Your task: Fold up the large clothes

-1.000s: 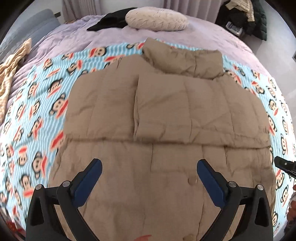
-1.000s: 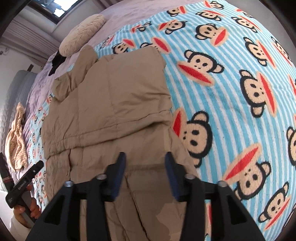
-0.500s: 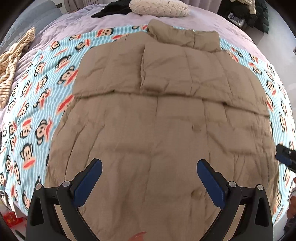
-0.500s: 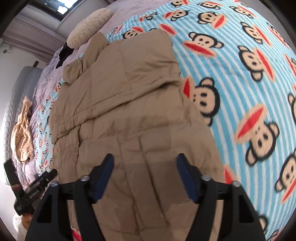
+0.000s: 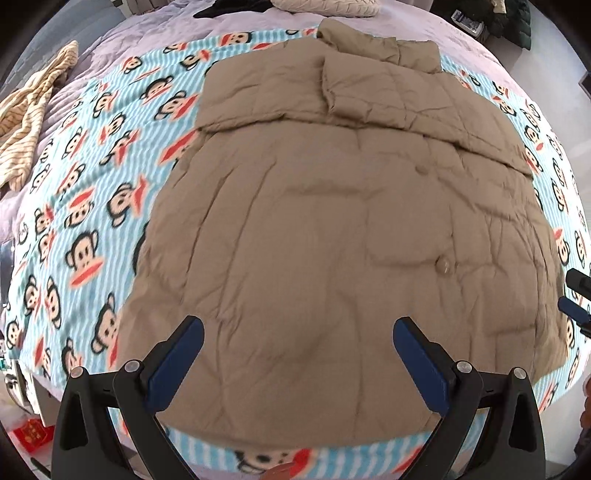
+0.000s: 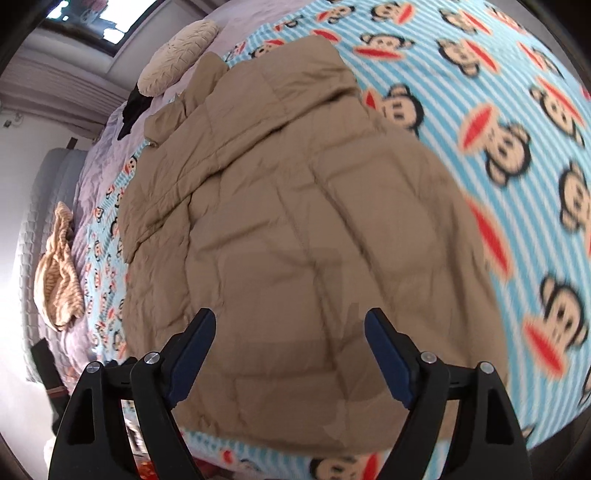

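Note:
A tan quilted coat (image 5: 332, 221) lies flat on a blue-striped monkey-print blanket (image 5: 92, 184) on a bed. Both sleeves are folded in across its upper part, and the collar points to the far end. It also fills the right wrist view (image 6: 295, 240). My left gripper (image 5: 298, 350) is open and empty above the coat's hem. My right gripper (image 6: 290, 343) is open and empty above the hem at the coat's right side. The right gripper's fingers (image 5: 576, 295) show at the right edge of the left wrist view.
A cream knit pillow (image 6: 177, 55) and a black garment (image 6: 135, 107) lie at the bed's far end. A striped beige garment (image 5: 26, 122) lies at the left on the lilac bedspread (image 5: 147, 33). Dark clothes (image 5: 513, 18) are piled at the far right. The bed's near edge lies just under both grippers.
Both grippers have drawn back toward the bed's near edge, so the whole coat shows. The right gripper's jaws have opened wider. The coat has not moved.

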The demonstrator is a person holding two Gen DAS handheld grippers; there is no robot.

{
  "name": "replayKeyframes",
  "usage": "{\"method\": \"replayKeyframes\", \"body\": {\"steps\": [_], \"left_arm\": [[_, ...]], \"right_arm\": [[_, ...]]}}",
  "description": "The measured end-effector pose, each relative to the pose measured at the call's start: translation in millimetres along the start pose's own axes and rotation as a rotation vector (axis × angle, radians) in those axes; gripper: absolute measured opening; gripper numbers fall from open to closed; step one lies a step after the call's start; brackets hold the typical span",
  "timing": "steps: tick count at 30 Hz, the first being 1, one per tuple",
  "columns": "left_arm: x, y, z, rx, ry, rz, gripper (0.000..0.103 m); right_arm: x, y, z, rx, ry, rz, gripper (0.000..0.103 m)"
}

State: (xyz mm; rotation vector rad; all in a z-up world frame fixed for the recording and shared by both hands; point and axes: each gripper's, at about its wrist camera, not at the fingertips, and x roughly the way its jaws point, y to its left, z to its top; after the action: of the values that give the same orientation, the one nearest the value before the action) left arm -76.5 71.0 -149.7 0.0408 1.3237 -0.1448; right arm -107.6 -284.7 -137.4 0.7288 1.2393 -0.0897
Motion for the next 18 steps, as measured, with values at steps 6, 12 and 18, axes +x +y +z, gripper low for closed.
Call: {"method": "replayKeyframes", "body": {"steps": [6, 12, 18], "left_arm": [[-6.4, 14.8, -24.7, -0.005, 0.014, -0.004, 0.103], [-8.1, 25.9, -42.3, -0.005, 0.023, 0.039, 0.103], [-7.0, 37.8, -54.6, -0.017, 0.052, -0.024, 0.103]], "right_arm": [[-2.1, 0.0, -31.6, 0.046, -0.004, 0.015, 0.086], [-13.3, -3.5, -52.5, 0.087, -0.028, 0.029, 0.086], [-18.4, -24.0, -65.5, 0.181, 0.041, 0.024, 0.086]]}}
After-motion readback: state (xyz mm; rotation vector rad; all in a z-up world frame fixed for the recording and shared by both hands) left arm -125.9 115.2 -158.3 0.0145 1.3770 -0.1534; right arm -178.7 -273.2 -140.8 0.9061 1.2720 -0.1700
